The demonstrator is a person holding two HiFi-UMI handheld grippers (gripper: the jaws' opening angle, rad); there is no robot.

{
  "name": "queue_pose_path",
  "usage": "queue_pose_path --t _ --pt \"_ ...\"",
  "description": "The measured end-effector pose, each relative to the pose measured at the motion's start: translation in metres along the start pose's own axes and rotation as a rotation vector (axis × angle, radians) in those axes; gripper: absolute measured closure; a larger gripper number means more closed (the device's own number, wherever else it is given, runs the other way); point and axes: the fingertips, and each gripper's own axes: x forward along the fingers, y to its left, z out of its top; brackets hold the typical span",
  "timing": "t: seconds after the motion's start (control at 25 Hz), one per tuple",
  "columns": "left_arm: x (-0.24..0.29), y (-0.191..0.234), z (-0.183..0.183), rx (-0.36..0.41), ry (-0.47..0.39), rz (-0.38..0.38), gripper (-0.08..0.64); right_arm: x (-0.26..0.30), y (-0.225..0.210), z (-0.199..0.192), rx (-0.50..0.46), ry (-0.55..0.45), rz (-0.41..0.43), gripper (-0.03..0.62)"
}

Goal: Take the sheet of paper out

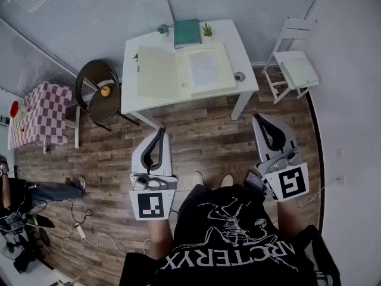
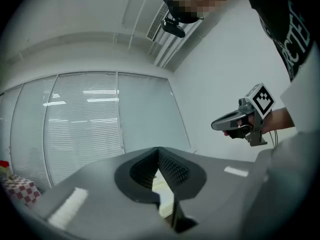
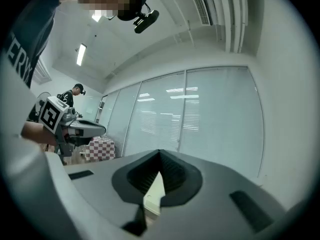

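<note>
On the white table, one open cream folder lying flat, with one sheet of paper resting in its right half. At the table's far edge, one teal book between two small potted plants. One small round grey object near the table's right front corner, just beside the folder. Left of the table, one round dark chair holding one yellow fruit; right of the table, one white folding chair. Two grippers, left gripper and right gripper, both well short of the table. Jaws of each clenched tip to tip, gripping nothing.
</note>
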Motion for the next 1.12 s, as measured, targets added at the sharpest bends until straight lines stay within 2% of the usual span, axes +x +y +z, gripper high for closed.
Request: queue_pose_path --t 0.24,0.48,0.76,0.96,1.12 --pt "0.005 -0.008 -0.002 0.001 0.023 0.002 0.548 -0.005 -0.008 -0.005 0.013 0.0 0.0 0.581" --pt "0.013 -0.021 0.005 0.006 0.005 0.014 0.548 -0.014 -0.019 -0.007 0.012 -0.021 0.021 0.58" --pt "0.03 -0.039 0.0 0.003 0.022 0.04 0.548 -0.019 -0.044 -0.024 0.013 0.003 0.046 0.581" --pt "0.055 -0.029 -0.011 -0.002 0.028 0.051 0.548 0.002 -0.058 -0.039 0.028 0.017 0.053 0.58" --pt "0.092 -0.007 -0.028 -0.005 0.036 0.046 0.548 0.047 -0.069 -0.051 0.033 0.022 0.062 0.581"
